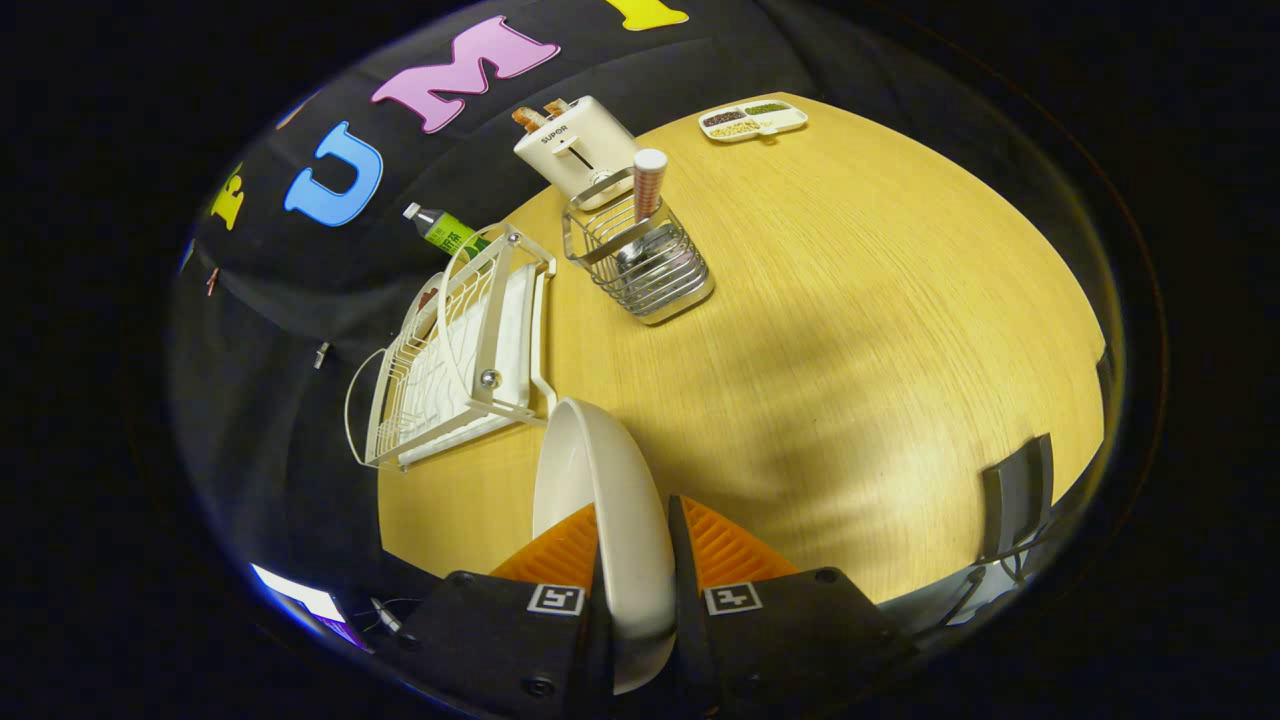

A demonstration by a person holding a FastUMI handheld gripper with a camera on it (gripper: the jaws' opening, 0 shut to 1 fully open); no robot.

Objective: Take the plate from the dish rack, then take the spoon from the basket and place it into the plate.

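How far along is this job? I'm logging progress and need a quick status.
Done: the plate is out of the dish rack, which now holds no plate. In hand: the tool is shut on the plate, holding it on edge above the table. Left: set the plate down, then fetch the spoon, which is upright in the wire basket beyond the fingers, and put it into the plate.

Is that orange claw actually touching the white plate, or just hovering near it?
Touching. The gripper view shows the plate standing on edge between the claw's two orange fingers, both pressed against its sides with no gap, holding it above the table.
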